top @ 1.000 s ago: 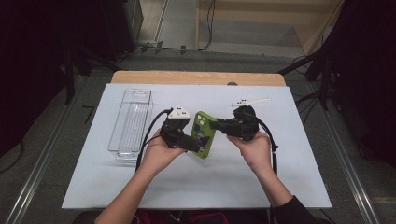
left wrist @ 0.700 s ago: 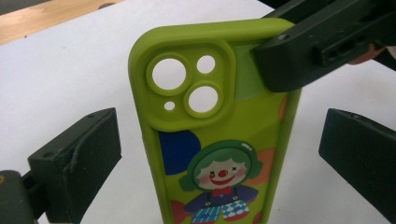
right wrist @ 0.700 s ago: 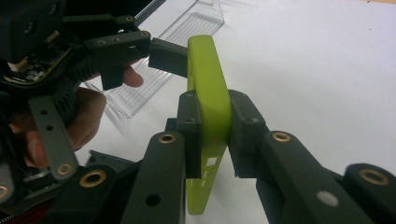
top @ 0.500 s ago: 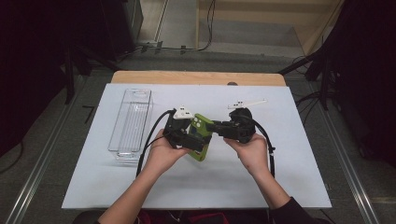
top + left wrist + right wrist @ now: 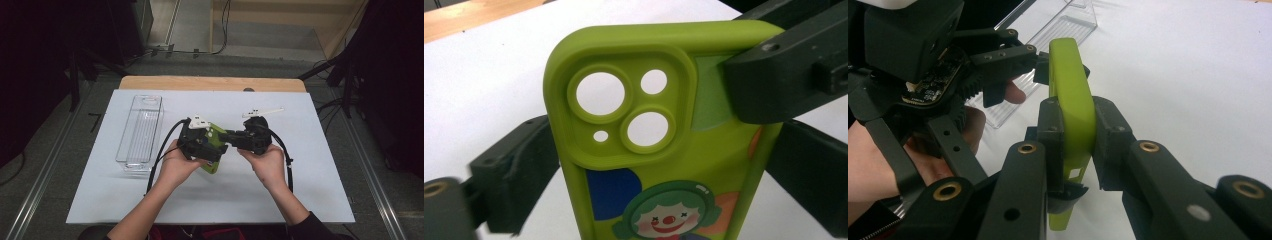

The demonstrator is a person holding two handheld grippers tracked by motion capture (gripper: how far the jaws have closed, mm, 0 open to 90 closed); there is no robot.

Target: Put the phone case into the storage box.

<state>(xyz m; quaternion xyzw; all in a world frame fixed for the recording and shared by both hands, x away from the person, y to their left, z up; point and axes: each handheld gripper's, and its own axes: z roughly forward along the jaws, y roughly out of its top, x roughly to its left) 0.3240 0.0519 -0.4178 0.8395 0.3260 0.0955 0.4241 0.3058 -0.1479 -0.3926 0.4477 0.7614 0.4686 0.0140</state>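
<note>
Two grippers meet over the middle of the white table (image 5: 310, 200), with a clear plastic bin (image 5: 140, 132) near its left edge. The left gripper (image 5: 212, 150) and the right gripper (image 5: 1070, 125) each clamp the green phone case (image 5: 664, 165), held above the tabletop.

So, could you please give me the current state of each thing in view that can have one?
green phone case: empty, held off the table, gripped from both sides.
right tongs: shut on the case's edge.
left tongs: shut on the case, jaws at its two long sides.
clear plastic bin: upright on the table, open-topped, apparently empty.
</note>
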